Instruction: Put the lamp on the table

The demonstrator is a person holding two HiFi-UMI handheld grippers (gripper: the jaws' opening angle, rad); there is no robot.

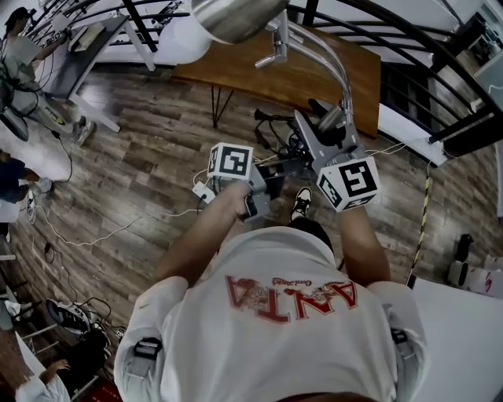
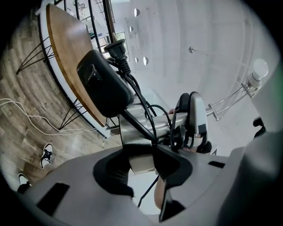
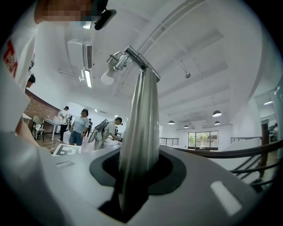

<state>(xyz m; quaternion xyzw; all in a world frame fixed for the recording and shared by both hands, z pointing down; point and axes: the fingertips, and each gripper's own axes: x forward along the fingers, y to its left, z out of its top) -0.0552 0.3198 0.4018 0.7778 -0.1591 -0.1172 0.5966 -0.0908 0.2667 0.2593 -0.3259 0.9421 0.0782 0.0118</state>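
Subject: person in a white T-shirt [image 1: 275, 314], seen from above, standing on a wood-plank floor [image 1: 141, 157].
Left forearm [image 1: 200, 239]: bare, reaching forward and slightly inward; its hand is closed round the handle just under the marker cube [image 1: 230, 161].
Right forearm [image 1: 363, 243]: bare, reaching straight forward, level with the left; the hand is hidden under its own marker cube [image 1: 350, 182].
Left gripper [image 2: 142, 165]: jaws set wide and clamped on a pale metal block at the lamp's lower end. It sits low, just beside the right gripper.
Right gripper [image 3: 137, 176]: tilted upward toward the ceiling, jaws at a middling width and closed round the lamp's tapered metal stem [image 3: 140, 119].
Lamp [image 1: 314, 47]: carried in the air between both grippers, in front of the person. The stem rises from the right gripper and curves over to the metal shade [image 1: 236, 16], which is close to the head camera.
Bulb [image 3: 107, 78]: white, seen at the far end of the stem in the right gripper view.
Cables [image 2: 139, 99]: black, running across the lamp's lower end down toward the left gripper's jaws.
Adapter [image 2: 104, 84]: black brick, hanging in front of the left gripper, with a plug [image 2: 116, 47] beside it.
Table [image 1: 314, 78]: wooden top on thin black legs, ahead of the person and below the lamp; the lamp is not resting on it.
Background: other people [image 3: 82, 126] standing well away.
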